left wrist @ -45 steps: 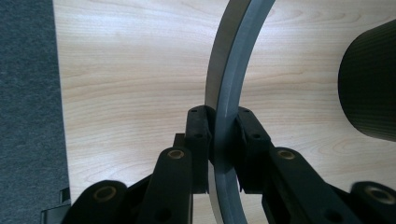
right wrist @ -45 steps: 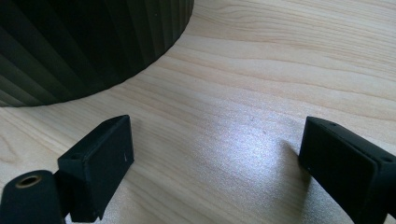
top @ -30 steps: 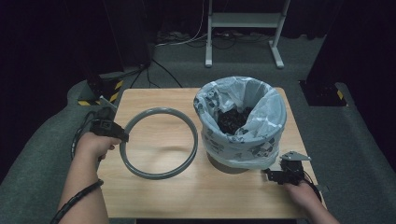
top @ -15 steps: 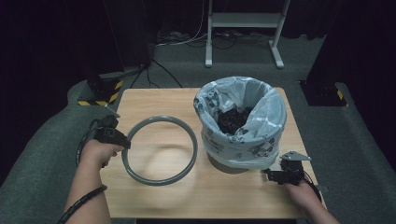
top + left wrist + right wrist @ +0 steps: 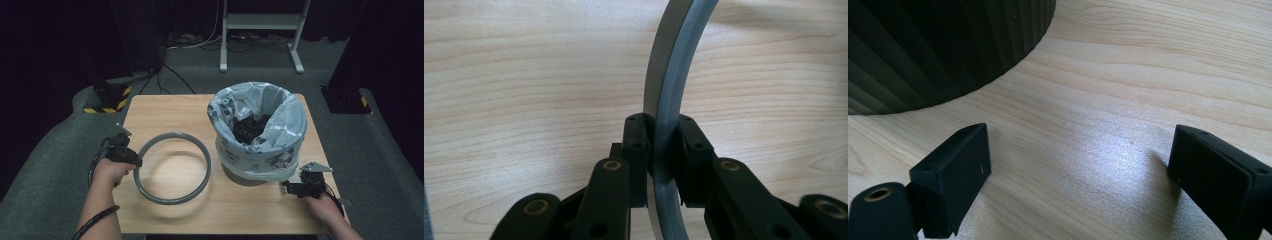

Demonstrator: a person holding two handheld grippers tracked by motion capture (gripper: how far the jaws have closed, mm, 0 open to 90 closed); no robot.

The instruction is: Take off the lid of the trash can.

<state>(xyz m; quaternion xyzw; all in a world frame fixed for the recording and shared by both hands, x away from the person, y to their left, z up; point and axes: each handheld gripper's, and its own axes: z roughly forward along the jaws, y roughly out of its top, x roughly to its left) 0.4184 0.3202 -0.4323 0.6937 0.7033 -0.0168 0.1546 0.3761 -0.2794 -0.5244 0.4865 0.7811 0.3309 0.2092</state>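
No readable text, labels or signs

Bare table (image 5: 165, 112) lies open beyond my grey ring (image 5: 172, 168) and inside its loop. The lined bin (image 5: 257, 130) stands just right of the ring, leaving only a narrow lane between them. My right gripper (image 5: 290, 186) sits near the bin's base, with bare wood between its parted jaws.
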